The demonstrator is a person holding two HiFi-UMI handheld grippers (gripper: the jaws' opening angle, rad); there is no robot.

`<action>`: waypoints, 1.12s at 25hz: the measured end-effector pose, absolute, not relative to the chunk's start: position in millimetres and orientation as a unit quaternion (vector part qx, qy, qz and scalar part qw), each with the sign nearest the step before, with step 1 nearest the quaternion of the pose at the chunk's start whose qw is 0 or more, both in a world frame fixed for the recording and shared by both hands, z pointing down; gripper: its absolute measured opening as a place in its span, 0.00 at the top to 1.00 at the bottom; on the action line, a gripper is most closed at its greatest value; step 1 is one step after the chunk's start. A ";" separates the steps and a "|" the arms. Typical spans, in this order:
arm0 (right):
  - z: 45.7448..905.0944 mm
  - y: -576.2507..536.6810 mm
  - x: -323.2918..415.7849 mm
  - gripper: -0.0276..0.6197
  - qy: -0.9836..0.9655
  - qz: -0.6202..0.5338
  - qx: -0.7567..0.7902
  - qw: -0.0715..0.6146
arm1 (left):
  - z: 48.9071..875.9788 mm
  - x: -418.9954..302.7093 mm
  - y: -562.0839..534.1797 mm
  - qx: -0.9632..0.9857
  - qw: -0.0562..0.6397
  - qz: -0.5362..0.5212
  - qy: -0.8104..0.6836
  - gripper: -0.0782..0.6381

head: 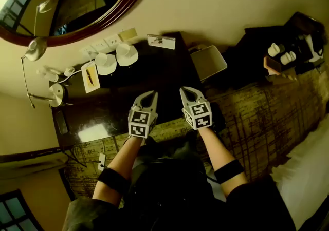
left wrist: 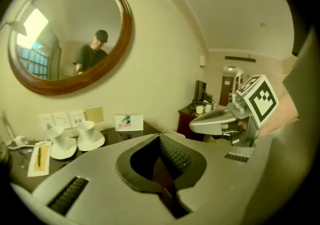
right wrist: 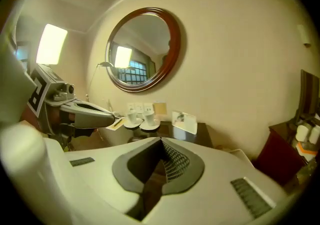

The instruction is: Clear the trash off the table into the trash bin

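Note:
In the head view the dark table [head: 154, 78] stands against the wall, under the mirror. The beige trash bin [head: 208, 62] sits on the floor at the table's right end. My left gripper [head: 151, 93] and right gripper [head: 185, 91] are held side by side over the table's near edge, pointing at the wall. Both are shut with nothing between the jaws. In the left gripper view its jaws [left wrist: 160, 137] meet at the tip, and the right gripper [left wrist: 192, 127] shows at the right. The right gripper view shows its own jaws [right wrist: 161, 140] closed. I make out no crumpled trash on the table.
Two white cups on saucers [head: 126, 54] [head: 106, 63], a notepad with a pen [head: 90, 77] and a small card stand [head: 161, 41] sit at the table's back. A desk lamp [head: 36, 47] stands at the left. A dark cabinet with cups [head: 282, 53] is at the right.

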State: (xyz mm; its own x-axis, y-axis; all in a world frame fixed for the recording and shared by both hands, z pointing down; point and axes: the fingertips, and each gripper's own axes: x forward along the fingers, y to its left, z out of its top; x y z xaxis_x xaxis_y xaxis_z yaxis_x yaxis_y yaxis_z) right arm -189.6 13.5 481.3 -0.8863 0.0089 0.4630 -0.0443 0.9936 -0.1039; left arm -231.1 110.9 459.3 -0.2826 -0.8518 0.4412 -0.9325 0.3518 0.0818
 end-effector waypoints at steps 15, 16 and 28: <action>457.1 174.6 -275.0 0.95 -0.958 0.017 -0.161 0.238 | 437.1 -319.8 324.9 0.366 0.210 0.039 -0.906 0.89; 456.3 177.0 -274.9 0.95 -0.958 0.016 -0.162 0.238 | 437.4 -321.6 331.8 0.360 0.208 0.036 -0.909 0.89; 462.9 177.2 -280.1 0.95 -0.957 0.004 -0.147 0.250 | 443.3 -332.6 335.8 0.371 0.216 0.029 -0.902 0.89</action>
